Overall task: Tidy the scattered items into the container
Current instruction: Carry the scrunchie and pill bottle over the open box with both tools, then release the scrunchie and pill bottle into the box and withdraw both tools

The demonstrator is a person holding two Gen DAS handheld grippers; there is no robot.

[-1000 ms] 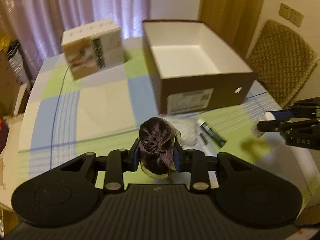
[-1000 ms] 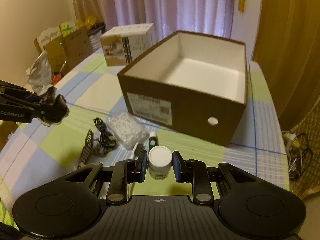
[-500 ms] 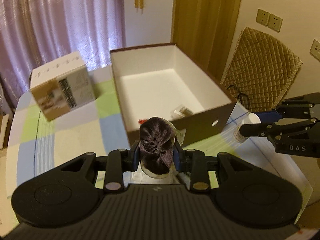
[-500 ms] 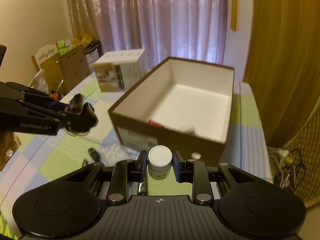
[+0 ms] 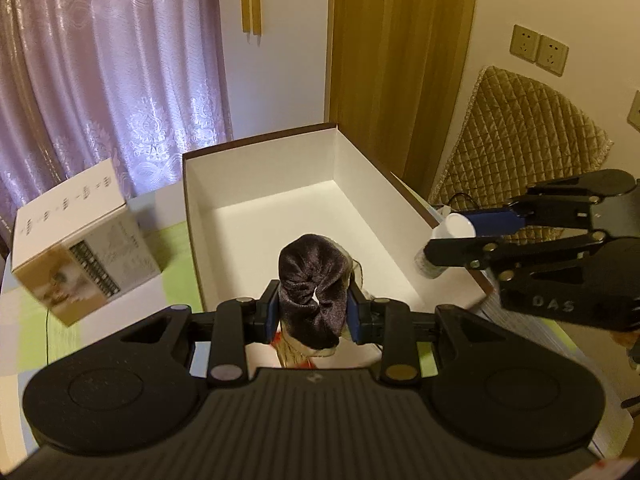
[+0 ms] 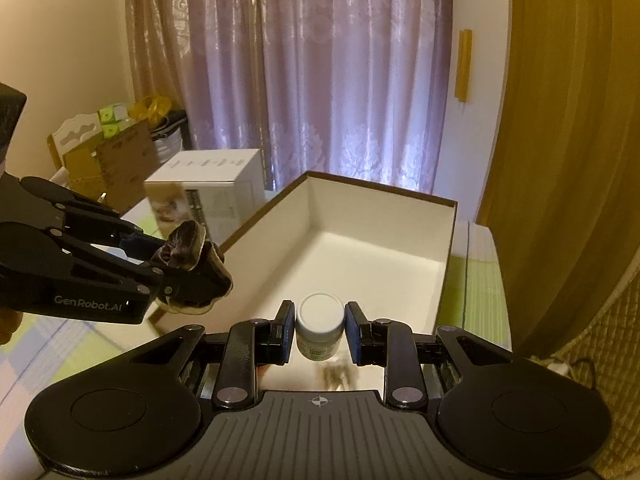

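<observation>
The left gripper (image 5: 313, 312) is clamping a dark velvet scrunchie (image 5: 314, 280) over the near end of an open brown box (image 5: 256, 184) with a white inside. The right gripper (image 6: 319, 330) is gripping a small white-capped jar (image 6: 320, 330) above the same box. A white carton (image 5: 76, 236) is sitting on the checked surface (image 5: 172, 240) beside the box.

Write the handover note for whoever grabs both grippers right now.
Left gripper: shut on the dark scrunchie, held above the near end of the open box.
Right gripper: shut on the white-capped jar, also over the box's near end.
Done: both items lifted and carried over the box.
Left: open both jaws to drop them in, then check the table for leftovers, out of view now.
</observation>
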